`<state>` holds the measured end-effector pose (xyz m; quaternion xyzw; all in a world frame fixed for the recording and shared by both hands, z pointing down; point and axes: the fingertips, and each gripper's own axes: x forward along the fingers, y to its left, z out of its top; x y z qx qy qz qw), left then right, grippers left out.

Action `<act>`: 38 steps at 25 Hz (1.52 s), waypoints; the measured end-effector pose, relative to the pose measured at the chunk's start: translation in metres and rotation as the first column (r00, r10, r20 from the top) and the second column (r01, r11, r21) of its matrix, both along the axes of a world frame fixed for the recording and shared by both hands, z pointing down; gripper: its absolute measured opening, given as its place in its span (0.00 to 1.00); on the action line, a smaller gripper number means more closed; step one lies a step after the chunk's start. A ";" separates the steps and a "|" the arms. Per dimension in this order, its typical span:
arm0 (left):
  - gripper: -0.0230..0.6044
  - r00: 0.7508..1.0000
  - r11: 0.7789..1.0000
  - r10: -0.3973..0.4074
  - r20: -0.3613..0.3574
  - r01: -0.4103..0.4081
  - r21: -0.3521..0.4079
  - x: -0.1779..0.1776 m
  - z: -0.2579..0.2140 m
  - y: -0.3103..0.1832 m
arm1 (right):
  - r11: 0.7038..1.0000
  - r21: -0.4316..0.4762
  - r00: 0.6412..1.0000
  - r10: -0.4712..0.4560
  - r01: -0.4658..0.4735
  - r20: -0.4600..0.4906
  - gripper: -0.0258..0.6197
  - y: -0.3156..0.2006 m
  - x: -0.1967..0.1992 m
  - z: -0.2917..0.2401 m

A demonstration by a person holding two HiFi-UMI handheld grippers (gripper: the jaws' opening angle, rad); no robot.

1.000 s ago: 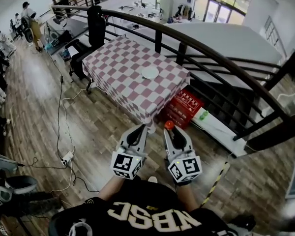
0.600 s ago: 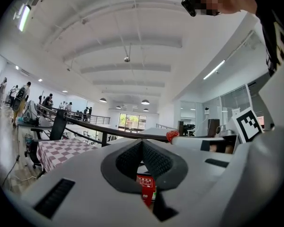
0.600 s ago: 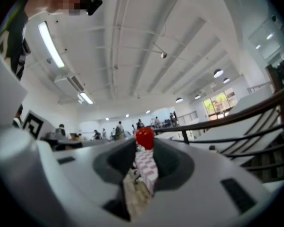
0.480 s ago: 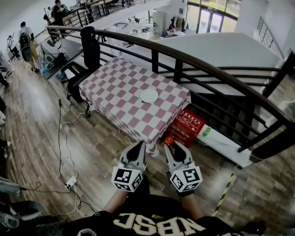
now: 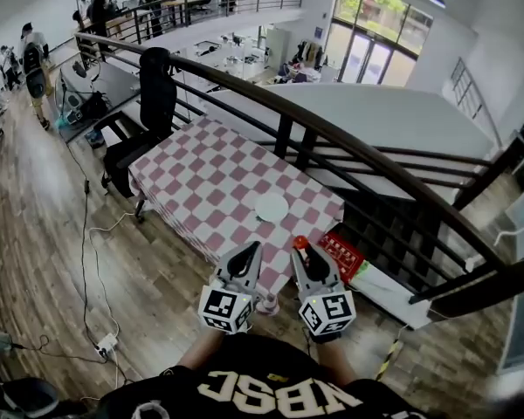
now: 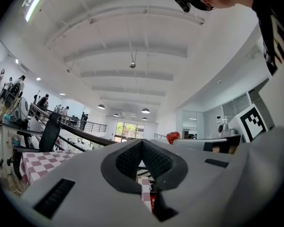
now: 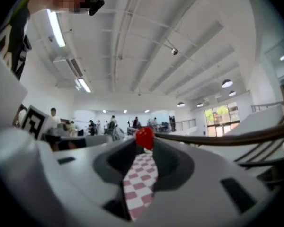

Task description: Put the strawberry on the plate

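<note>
Pink-and-white checked cloth covers the single table [image 5: 201,177], with one black chair [image 5: 155,94] at its far left corner. Nearer the person, the left gripper [image 5: 249,250] hangs over the table's near edge with its jaws brought together on nothing; its own view shows the dark pads [image 6: 128,161] meeting at the tip.

One white plate [image 5: 272,206] lies bare on the cloth, ahead of both grippers and towards the railing side. To its right and nearer, the right gripper [image 5: 300,250] pinches the one strawberry [image 5: 300,242] at its very fingertips, the red fruit [image 7: 144,137] sitting high between the jaws. It is in the air, well short of the plate. One red crate [image 5: 342,253] stands on the floor beyond the table's right corner.

The step in hand looks like the carry. To do it well, I would move the right gripper forward and slightly left until the fruit is over the plate's middle. Squeeze no harder, since the flesh bruises and the hold is shallow. Lower until the fruit touches the plate, and only then part the jaws. The left gripper should stay clear.
</note>
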<state>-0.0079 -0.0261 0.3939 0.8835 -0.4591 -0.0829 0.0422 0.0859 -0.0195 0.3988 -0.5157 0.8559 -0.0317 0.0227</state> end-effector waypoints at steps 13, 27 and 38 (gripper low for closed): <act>0.05 0.993 0.991 -0.067 0.102 0.078 -0.108 -0.054 0.078 -0.108 | 0.977 -0.179 0.992 0.104 -0.114 -0.066 0.23 -0.099 -0.005 0.091; 0.05 0.977 0.952 -0.030 0.209 0.092 -0.291 -0.026 0.166 -0.205 | 0.941 -0.333 0.857 -0.125 -0.056 -0.499 0.23 -0.193 0.105 0.222; 0.05 0.931 0.906 0.149 0.333 0.007 -0.423 0.025 0.246 -0.257 | 0.879 -0.438 0.573 -0.462 0.190 -0.677 0.23 -0.282 0.112 0.275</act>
